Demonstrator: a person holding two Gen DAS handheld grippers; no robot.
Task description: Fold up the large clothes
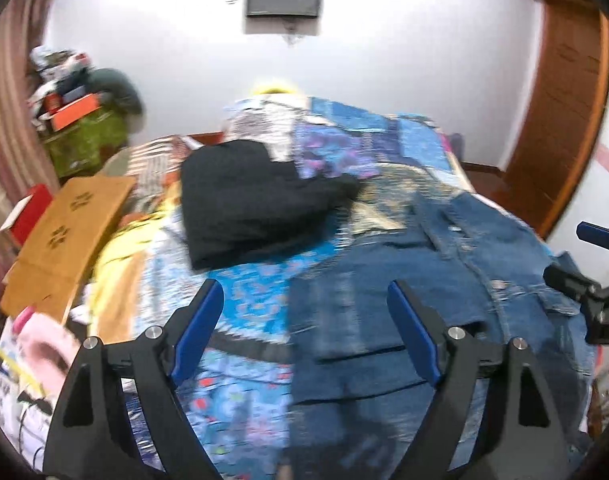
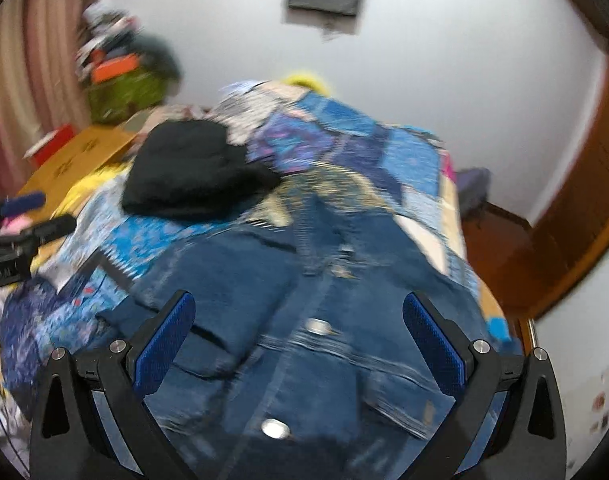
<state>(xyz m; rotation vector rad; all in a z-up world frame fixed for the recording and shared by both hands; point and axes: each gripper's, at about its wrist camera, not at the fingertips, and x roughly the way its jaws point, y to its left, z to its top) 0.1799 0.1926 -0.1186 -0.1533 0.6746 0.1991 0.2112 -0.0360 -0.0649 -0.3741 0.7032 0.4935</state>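
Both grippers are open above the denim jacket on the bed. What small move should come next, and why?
Probably lower the right gripper to the near edge of the denim jacket and close on it. Both it and the left gripper stand open and empty, while the jacket lies spread on the patchwork blanket, so a new grasp seems needed.

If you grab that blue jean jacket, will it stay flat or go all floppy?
Probably floppy: the denim jacket lies in soft creases on the patchwork bedspread, so ungripped parts would likely sag. It looks thick, with metal buttons, so it is probably fairly heavy for clothing. The coarse weave likely won't slip much.
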